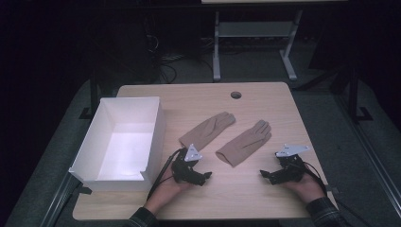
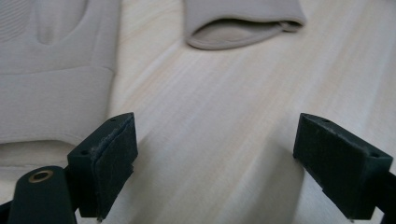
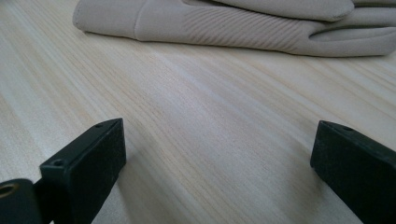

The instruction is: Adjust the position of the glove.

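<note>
Two tan gloves lie flat on the light wood table (image 1: 236, 198), one to the left (image 1: 208, 128) and one to the right (image 1: 246, 142), fingers pointing away. My left gripper (image 1: 207, 177) rests low on the table just in front of the left glove, jaws open and empty. In the left gripper view its jaws (image 2: 215, 168) stand wide apart over bare wood, with one glove (image 2: 51, 84) at the left and the other glove's cuff (image 2: 238, 28) ahead. My right gripper (image 1: 264, 174) sits open near the right glove's cuff. The right gripper view has its jaws (image 3: 219, 172) empty, a glove (image 3: 224, 28) ahead.
An open white box (image 1: 156, 137) stands on the table's left side, reaching its left and front edges. A round cable hole (image 1: 236, 95) sits near the far edge. Beyond the table is a grey desk frame (image 1: 255, 33) on dark floor.
</note>
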The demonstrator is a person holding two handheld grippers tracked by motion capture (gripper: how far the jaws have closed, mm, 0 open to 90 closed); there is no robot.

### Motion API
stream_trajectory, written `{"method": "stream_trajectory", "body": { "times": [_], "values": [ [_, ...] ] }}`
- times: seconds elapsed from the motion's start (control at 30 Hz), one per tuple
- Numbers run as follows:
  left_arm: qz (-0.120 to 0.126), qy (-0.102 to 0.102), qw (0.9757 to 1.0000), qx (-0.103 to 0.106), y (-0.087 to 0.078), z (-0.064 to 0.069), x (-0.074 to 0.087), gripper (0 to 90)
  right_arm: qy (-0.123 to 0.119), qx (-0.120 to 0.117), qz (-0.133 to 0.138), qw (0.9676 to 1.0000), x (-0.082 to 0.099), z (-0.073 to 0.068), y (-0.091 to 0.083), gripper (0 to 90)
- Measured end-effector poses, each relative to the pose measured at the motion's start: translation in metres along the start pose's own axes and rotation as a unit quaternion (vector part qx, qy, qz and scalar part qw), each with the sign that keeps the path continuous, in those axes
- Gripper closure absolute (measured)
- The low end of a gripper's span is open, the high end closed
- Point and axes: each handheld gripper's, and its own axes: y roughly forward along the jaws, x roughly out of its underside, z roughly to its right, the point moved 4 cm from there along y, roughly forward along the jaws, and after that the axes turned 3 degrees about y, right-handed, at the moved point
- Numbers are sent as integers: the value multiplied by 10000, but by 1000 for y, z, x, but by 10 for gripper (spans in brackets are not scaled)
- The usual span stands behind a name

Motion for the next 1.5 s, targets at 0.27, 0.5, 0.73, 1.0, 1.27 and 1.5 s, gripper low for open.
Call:
{"method": "stream_trajectory", "body": {
  "times": [0.27, 0.5, 0.73, 1.0, 1.27, 1.5],
  "values": [
    [-160, 122, 9997, 137, -4, 1, 0, 131, -27, -10, -22, 10000, 0, 0, 0, 35],
    [-232, 125, 9996, 89, -8, 3, 3, 135, -80, -162, 217, 9996, -15, -4, -8, 271],
    [-42, 169, 9997, 165, -9, 4, 6, 136, -116, -284, 356, 9989, -31, -11, -6, 547],
    [15, 196, 9996, 181, -10, 5, 9, 134, -118, -551, 349, 9978, -42, -14, 1, 787],
    [10, 157, 9998, 155, -9, 5, 8, 126, -115, -908, 325, 9953, -51, -22, 10, 898],
    [12, 162, 9997, 154, -9, 5, 8, 125, -257, -1089, 207, 9935, -63, -33, 29, 898]
  ]
}}
